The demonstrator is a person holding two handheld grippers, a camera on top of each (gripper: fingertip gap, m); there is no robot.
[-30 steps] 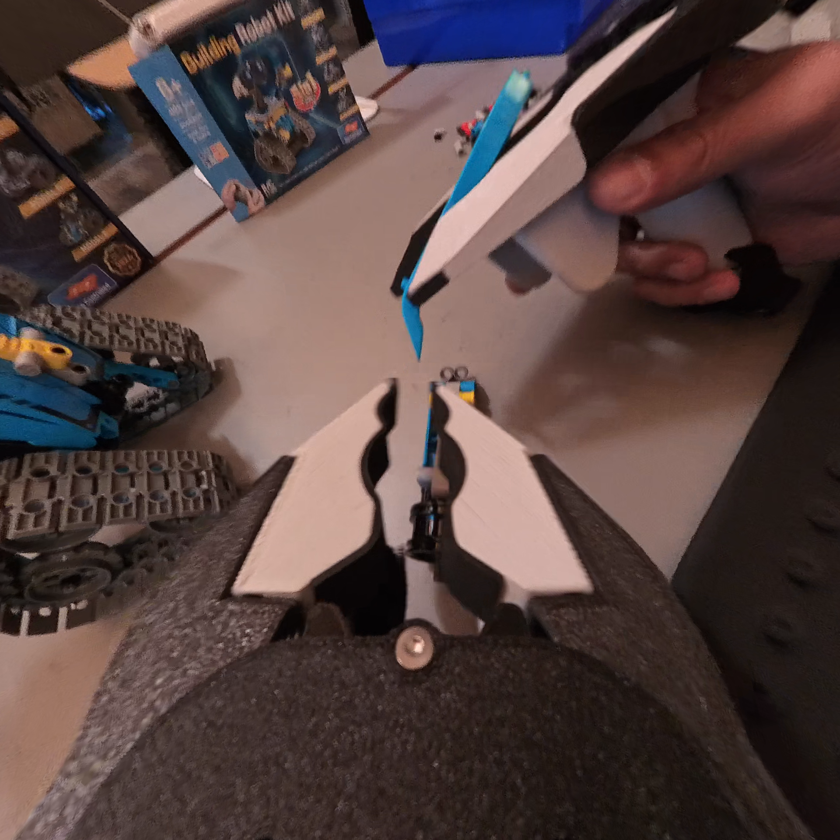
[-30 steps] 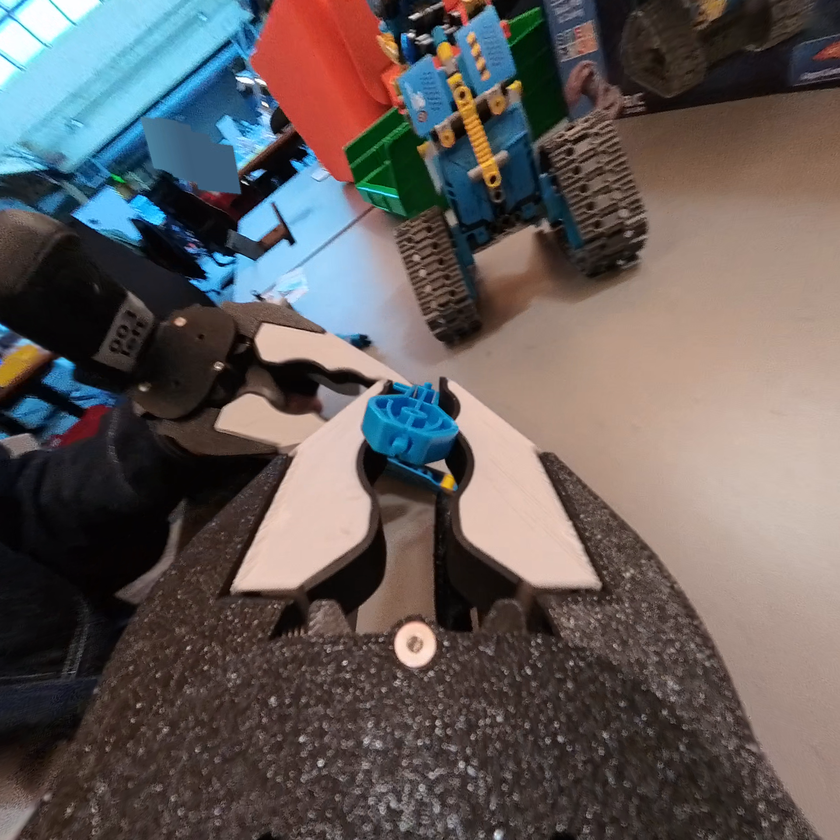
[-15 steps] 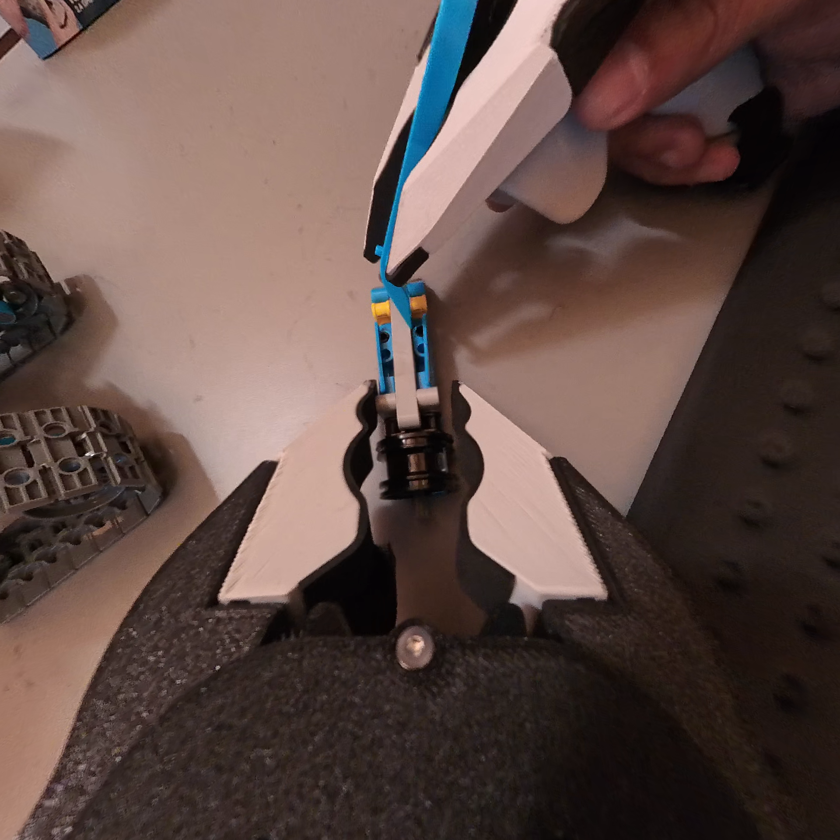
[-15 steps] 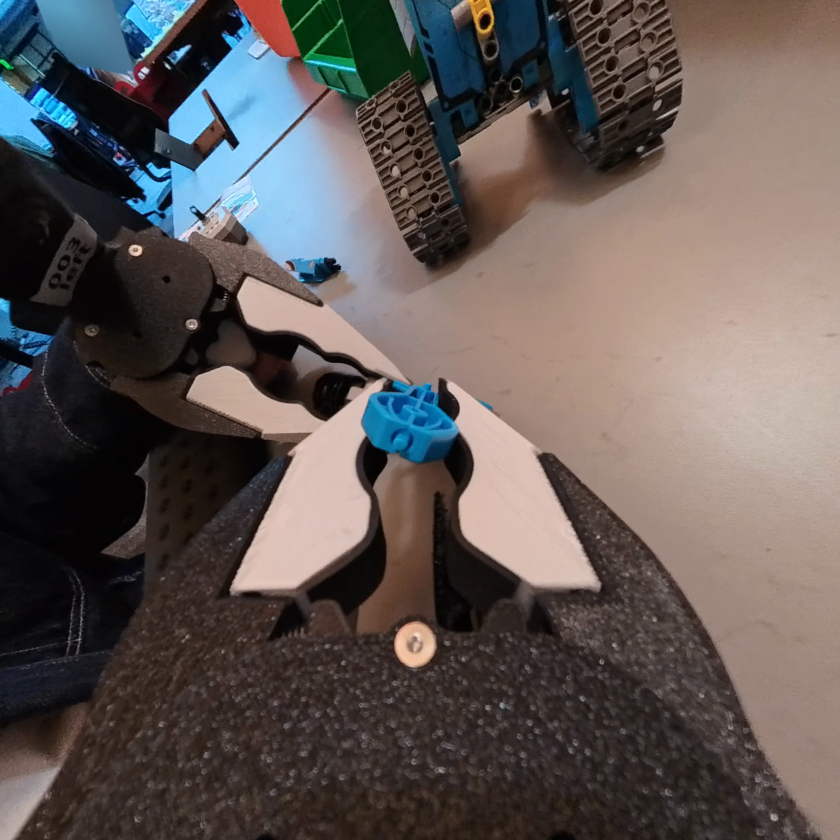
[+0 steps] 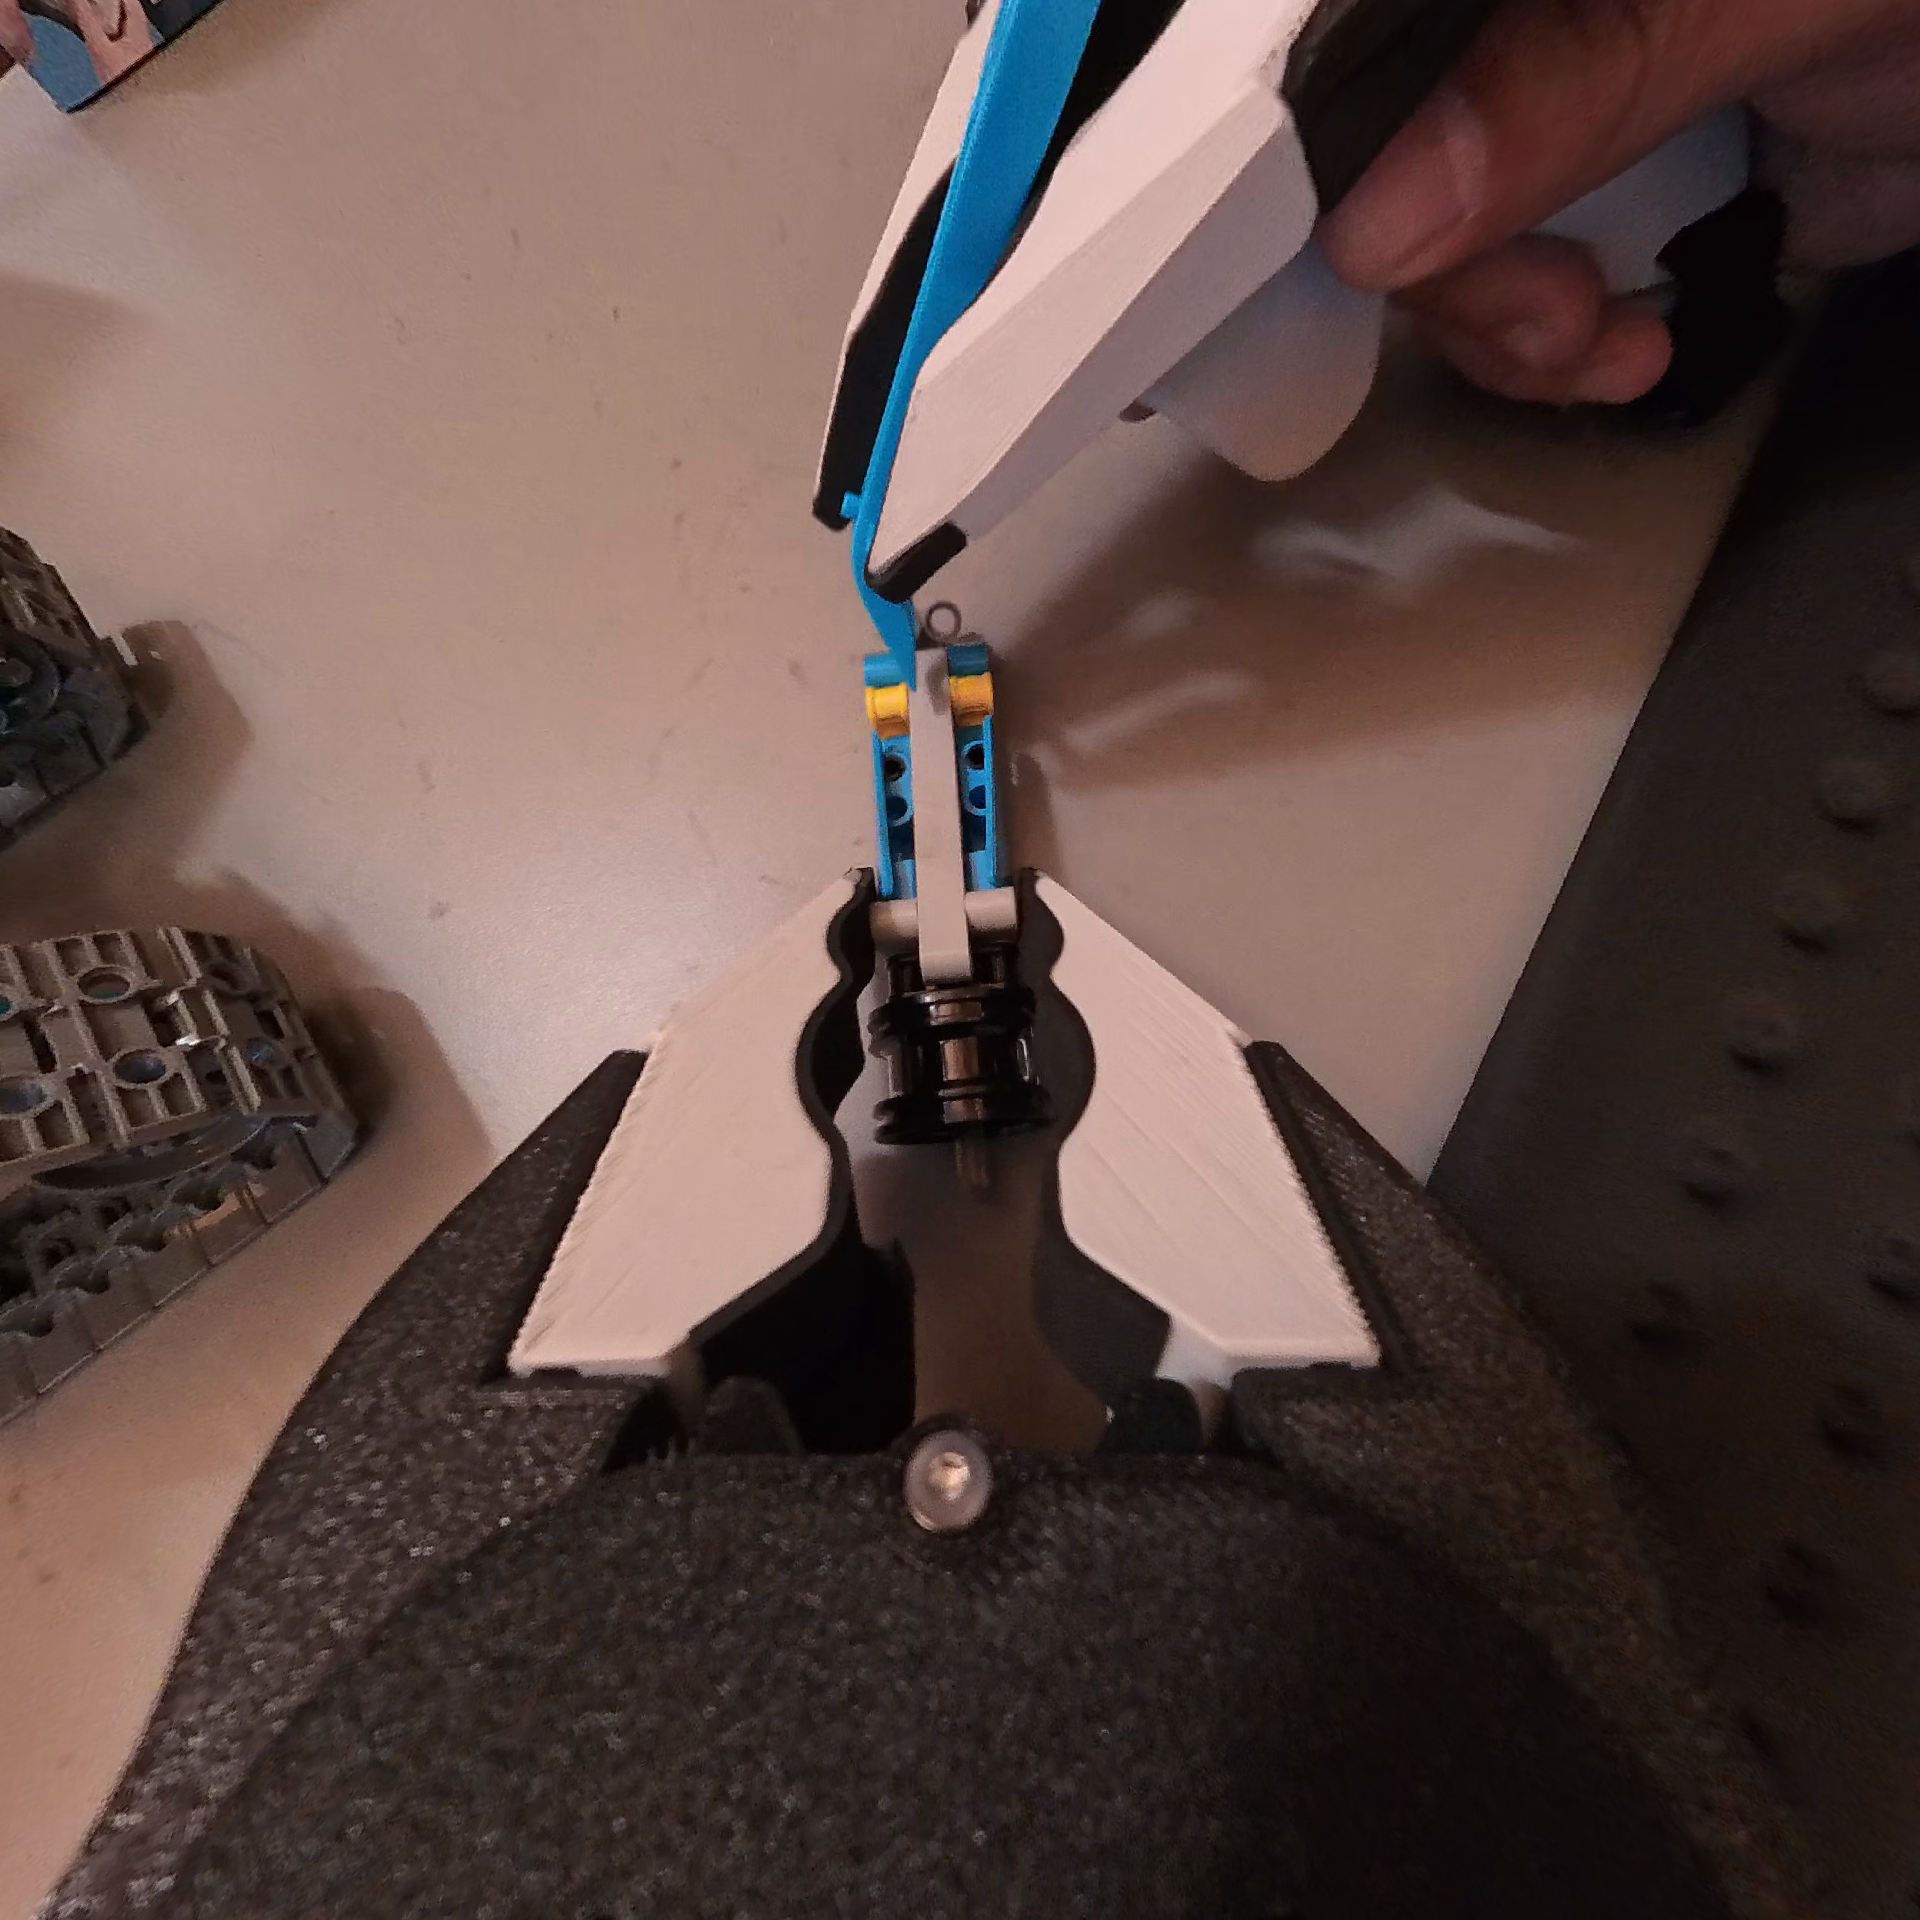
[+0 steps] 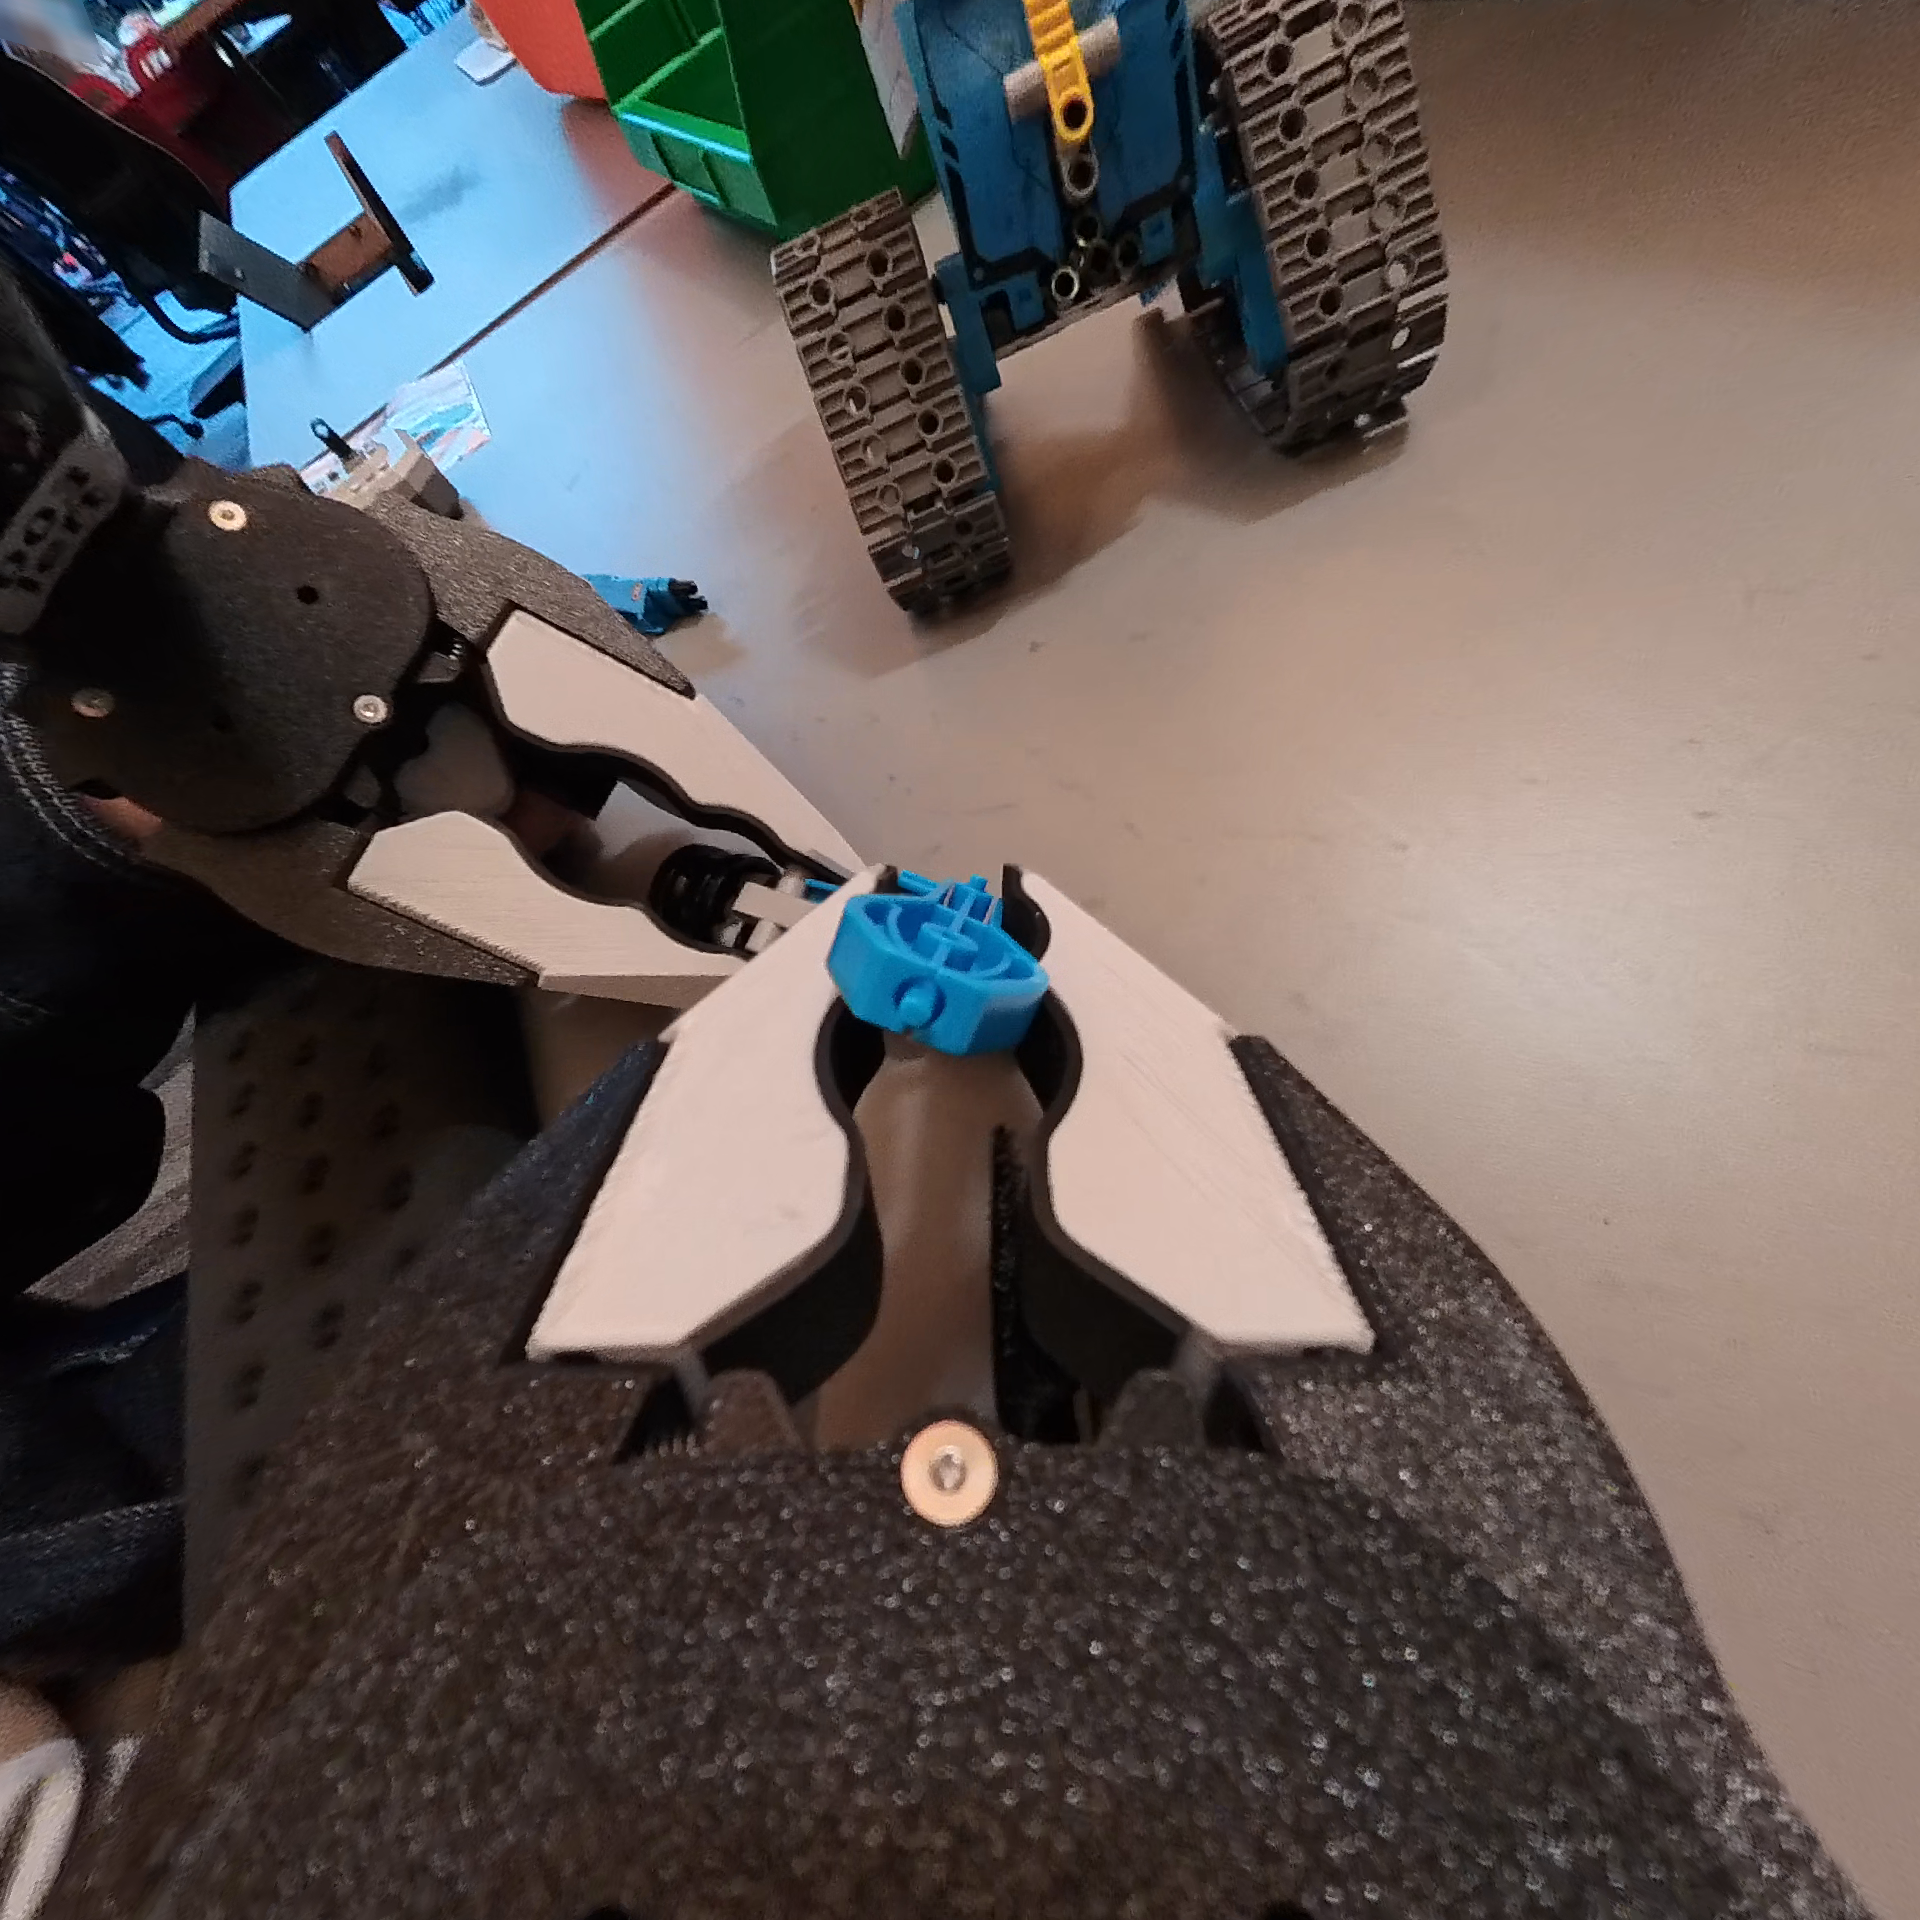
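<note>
Left gripper [image 5: 940, 883]: narrow, clamped on a small brick assembly [image 5: 940, 821]; black ribbed wheel [image 5: 956, 1060] seated in the scalloped hollow between the fingers, grey beam and two blue beams with yellow pins sticking out past the tips toward the far side.

Right gripper [image 6: 940, 883]: narrow, pinching a blue plastic part [image 6: 935, 977]; round end of the part seen from its own camera, long flat blade [image 5: 966, 260] seen from the left camera, running out beyond the tips.

Right hand [image 5: 1558, 187]: wrapped round the right gripper's handle, upper right of the left wrist view.

Contact: blade tip down at the far end of the assembly, between the two yellow pins; touching or just short, cannot tell.

Change over the last second: blade tip brought from well apart down onto the assembly's far end; assembly turned from edge-on to face-on in the left fingers; left camera tipped downward, printed box [image 5: 83, 62] now only a corner at far left.

Table [image 5: 416, 520]: pale, under both grippers.

Tracked model [image 6: 1112, 208]: blue body, grey treads, far side of the table, well apart from both grippers; its treads [image 5: 135, 1091] at the left edge of the left wrist view.

Other things: green bin [image 6: 748, 114] behind the model; small blue piece [image 6: 644, 603] loose on the table, far left; dark dimpled mat [image 5: 1766, 935] along the right.
</note>
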